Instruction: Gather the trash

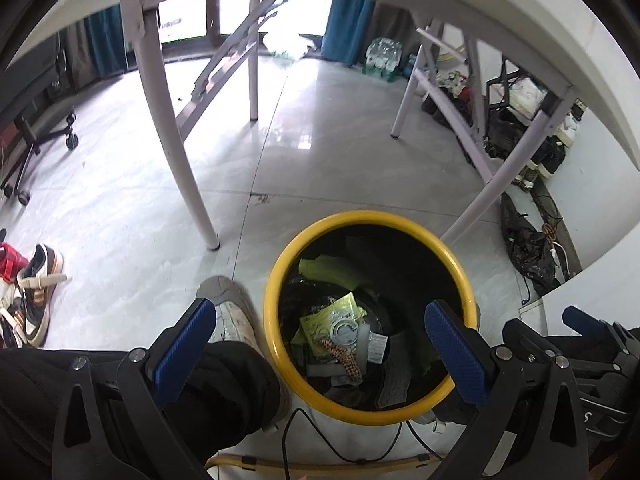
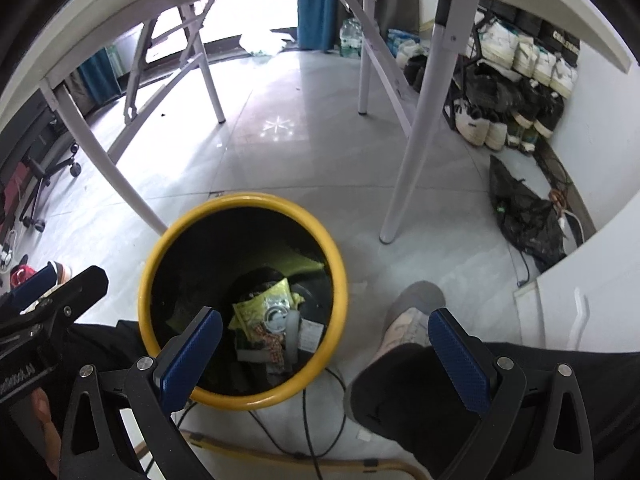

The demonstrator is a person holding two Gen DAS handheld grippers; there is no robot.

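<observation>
Left wrist: one yellow bin, two hand-held grippers spread wide, empty.

Blown-out window backlight, floor glare, strong fisheye edge distortion.

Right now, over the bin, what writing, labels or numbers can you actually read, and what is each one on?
"5" or "S": one white character on the right gripper's body, left wrist view.
Partial white lettering on the left gripper's body, cut off, not legible.
White label in the yellow bin: print too small.
Yellow-green packet in the bin: print blurred.
Dark box on the shoe rack: white lettering, too small to read.
</observation>
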